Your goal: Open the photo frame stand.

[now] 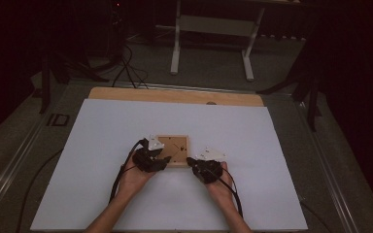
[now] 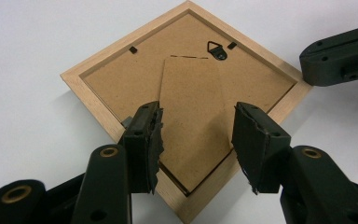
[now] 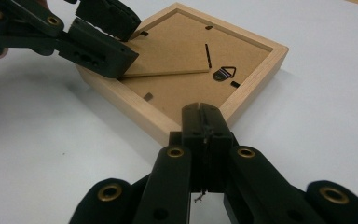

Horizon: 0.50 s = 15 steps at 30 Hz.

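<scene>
I have a picture frame (image 1: 173, 150) lying face down near the middle of the white board (image 1: 102, 145), its brown backing up. In the left gripper view it sits as a diamond, with the metal hanger (image 2: 217, 50) at about 12 o'clock and the fold-out stand flap (image 2: 193, 116) running down toward 6 o'clock.

My left gripper (image 2: 196, 140) is over the frame's near corner with its 2 jaws spread wide, either side of the stand flap and not pinching it. From the right gripper view, the flap (image 3: 168, 58) looks lifted slightly off the backing.

My right gripper (image 3: 203, 122) has its jaws pressed together with nothing between them, tips at the frame's wooden edge at about 6 o'clock in its own view.

In the high view, the left gripper (image 1: 150, 159) is at the frame's 8 o'clock and the right (image 1: 205, 167) at 4 o'clock.
</scene>
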Available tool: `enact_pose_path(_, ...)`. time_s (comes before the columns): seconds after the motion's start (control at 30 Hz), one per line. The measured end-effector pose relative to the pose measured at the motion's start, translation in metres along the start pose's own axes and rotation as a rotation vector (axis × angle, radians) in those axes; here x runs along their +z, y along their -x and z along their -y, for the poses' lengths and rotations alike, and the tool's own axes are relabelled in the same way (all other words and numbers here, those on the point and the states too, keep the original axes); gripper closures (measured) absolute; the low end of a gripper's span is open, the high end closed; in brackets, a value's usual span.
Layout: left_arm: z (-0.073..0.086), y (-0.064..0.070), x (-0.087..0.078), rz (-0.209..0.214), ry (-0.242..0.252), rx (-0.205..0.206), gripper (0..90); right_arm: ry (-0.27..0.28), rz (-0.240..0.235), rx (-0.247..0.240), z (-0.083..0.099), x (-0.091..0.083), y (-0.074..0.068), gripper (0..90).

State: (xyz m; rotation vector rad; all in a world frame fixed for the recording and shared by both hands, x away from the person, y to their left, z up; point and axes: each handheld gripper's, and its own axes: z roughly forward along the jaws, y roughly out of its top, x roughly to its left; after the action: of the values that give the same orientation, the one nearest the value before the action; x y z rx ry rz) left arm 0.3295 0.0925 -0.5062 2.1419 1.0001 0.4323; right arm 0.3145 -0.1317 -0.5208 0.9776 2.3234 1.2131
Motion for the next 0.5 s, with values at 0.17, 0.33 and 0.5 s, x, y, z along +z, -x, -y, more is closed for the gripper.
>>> enact_pose_path(0.17, -0.0004, -0.001, 0.0014, 0.004, 0.004, -0.006, 52.0, 0.0, 0.0, 0.002, 0.0, 0.0, -0.0001, 89.7)
enact_pose_path(0.33, -0.0006, 0.0002, 0.0018, 0.01, 0.01, -0.005, 51.1, 0.0, 0.0, 0.001, 0.0, 0.0, 0.0, 89.6)
enact_pose_path(0.5, -0.0008, 0.0013, 0.0027, 0.01, 0.014, -0.01, 50.5, 0.001, 0.001, 0.001, 0.0001, 0.0, -0.0002, 89.6)
